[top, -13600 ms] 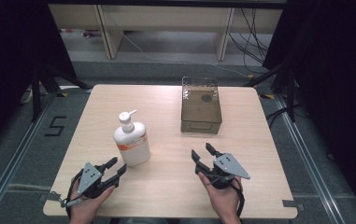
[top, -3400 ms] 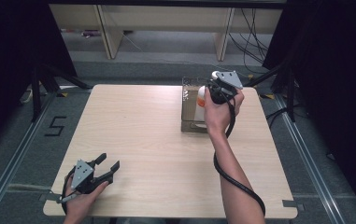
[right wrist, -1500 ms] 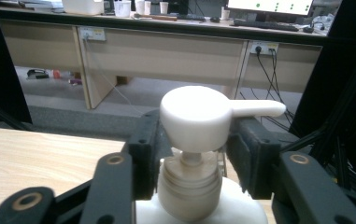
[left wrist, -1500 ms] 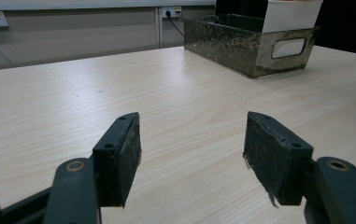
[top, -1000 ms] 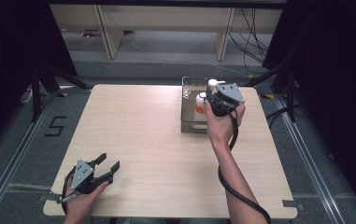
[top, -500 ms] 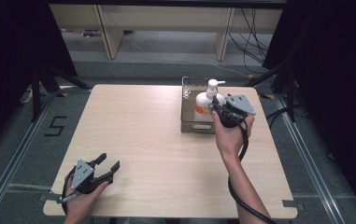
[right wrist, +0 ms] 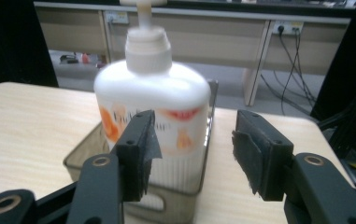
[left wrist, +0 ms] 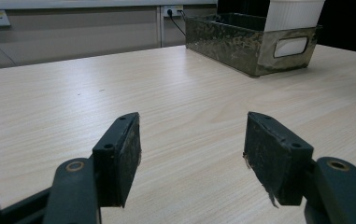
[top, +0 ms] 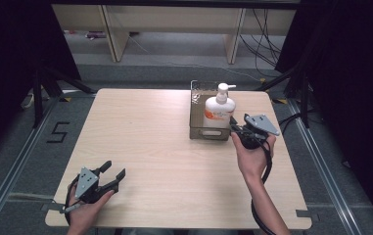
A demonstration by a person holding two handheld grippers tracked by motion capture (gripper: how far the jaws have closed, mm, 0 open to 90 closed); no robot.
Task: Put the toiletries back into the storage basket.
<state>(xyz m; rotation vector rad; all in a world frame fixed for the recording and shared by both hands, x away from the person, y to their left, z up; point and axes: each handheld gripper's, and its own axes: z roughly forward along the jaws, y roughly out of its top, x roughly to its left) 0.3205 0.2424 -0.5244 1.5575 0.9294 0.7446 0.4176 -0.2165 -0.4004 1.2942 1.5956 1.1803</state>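
Observation:
A white pump bottle [top: 218, 110] with an orange label stands upright in the near end of a dark metal bin [top: 208, 133] at the table's far right. My right gripper [top: 236, 128] sits just right of the bin's near corner, apart from the bottle. In the right gripper view the bottle [right wrist: 152, 88] stands beyond the right gripper [right wrist: 192, 149], whose jaws are open, have just narrowed a little, and have nothing between them. My left gripper [top: 114, 172] rests open and empty near the front left edge; its view shows the left gripper [left wrist: 192, 149] and the bin [left wrist: 241, 44] far off.
The light wooden table [top: 150, 137] carries nothing besides the bin. Shelving legs and cables lie on the floor beyond the far edge. A floor mark "5" [top: 57, 132] sits left of the table.
My right gripper has drawn back from the bottle, toward the near right and lower. The bottle stays upright in the bin. The left gripper has not moved.

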